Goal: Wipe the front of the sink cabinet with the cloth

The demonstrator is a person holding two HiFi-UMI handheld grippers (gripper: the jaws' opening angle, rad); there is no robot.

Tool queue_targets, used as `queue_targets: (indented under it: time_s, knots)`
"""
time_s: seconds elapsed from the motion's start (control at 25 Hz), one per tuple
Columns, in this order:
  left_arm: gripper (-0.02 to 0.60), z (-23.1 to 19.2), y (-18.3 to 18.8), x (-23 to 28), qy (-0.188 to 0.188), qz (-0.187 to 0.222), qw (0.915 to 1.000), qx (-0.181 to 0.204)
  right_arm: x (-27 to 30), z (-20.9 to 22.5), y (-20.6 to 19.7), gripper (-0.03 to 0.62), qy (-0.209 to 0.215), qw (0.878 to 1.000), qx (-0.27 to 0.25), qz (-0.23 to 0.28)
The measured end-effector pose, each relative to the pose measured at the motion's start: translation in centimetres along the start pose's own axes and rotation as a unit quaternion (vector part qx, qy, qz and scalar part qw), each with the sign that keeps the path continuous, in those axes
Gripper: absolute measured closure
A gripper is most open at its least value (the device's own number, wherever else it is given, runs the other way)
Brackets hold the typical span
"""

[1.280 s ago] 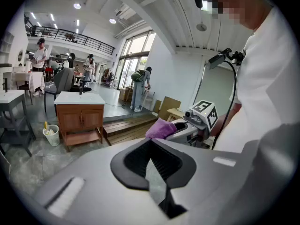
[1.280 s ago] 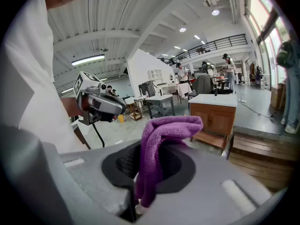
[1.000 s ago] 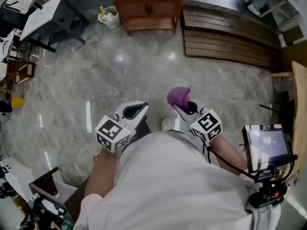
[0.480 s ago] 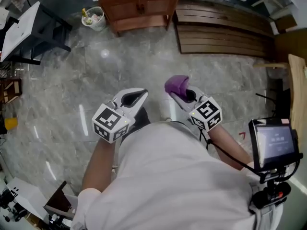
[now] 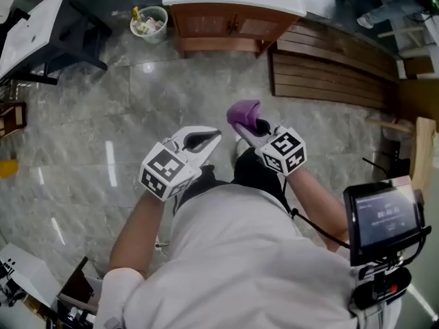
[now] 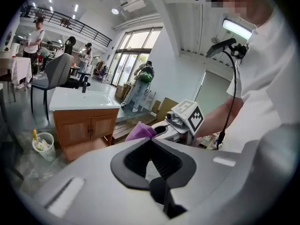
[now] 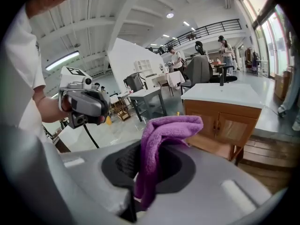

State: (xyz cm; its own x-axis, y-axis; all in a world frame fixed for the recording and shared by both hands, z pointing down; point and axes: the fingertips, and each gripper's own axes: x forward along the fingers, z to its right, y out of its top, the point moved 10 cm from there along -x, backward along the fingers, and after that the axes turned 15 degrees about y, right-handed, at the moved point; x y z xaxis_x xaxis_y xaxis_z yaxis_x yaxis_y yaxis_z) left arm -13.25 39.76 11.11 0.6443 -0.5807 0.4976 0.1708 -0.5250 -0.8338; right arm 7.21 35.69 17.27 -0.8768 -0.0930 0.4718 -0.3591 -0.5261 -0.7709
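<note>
Purple cloth (image 7: 164,135) bunched, wooden sink cabinet (image 5: 230,26) closed

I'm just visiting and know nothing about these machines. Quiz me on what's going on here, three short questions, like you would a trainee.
1. True or false: the right claw grips the purple terry cloth.
2. What stands next to the wooden sink cabinet with the white top? A) a round white waste basket B) a bicycle C) a ladder
3. Fill in: the left claw is shut and holds ____.
Key: 1 true; 2 A; 3 nothing.
</note>
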Motion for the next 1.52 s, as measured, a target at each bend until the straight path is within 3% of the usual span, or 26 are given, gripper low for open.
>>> queue_targets:
  time_s: [0.28, 0.48, 0.68, 0.84, 1.0, 1.28, 1.52]
  knots:
    - [0.575, -5.6, 2.9, 5.9, 0.047, -0.007, 0.9987, -0.020, 7.6, 11.4, 5.2, 0.533, 0.070, 0.997, -0.003, -0.021]
    - [0.575, -9.2, 4.6, 11.2, 0.075, 0.011, 0.9956, -0.055, 12.9, 19.3, 7.0, 0.533, 0.123, 0.991, -0.012, -0.052]
    - [0.575, -13.2, 4.3, 15.2, 0.078, 0.026, 0.9934, -0.081, 18.5, 25.9, 7.1, 0.533, 0.129, 0.990, 0.024, -0.055]
    - [0.576, -16.0, 4.3, 16.5, 0.069, 0.020, 0.9950, -0.070, 22.1, 29.0, 8.3, 0.533, 0.121, 0.990, 0.075, -0.016]
    - [0.577, -19.7, 2.1, 17.6, 0.059, 0.015, 0.9960, -0.065, 27.9, 32.1, 7.8, 0.533, 0.130, 0.980, 0.145, 0.033]
    - [0.575, -24.3, 0.0, 18.3, 0.054, 0.008, 0.9961, -0.070, 35.3, 37.0, 8.8, 0.533, 0.135, 0.966, 0.200, 0.092]
    - [0.577, -25.9, -0.7, 19.1, 0.044, 0.006, 0.9965, -0.071, 37.3, 40.2, 10.4, 0.533, 0.133, 0.950, 0.249, 0.136]
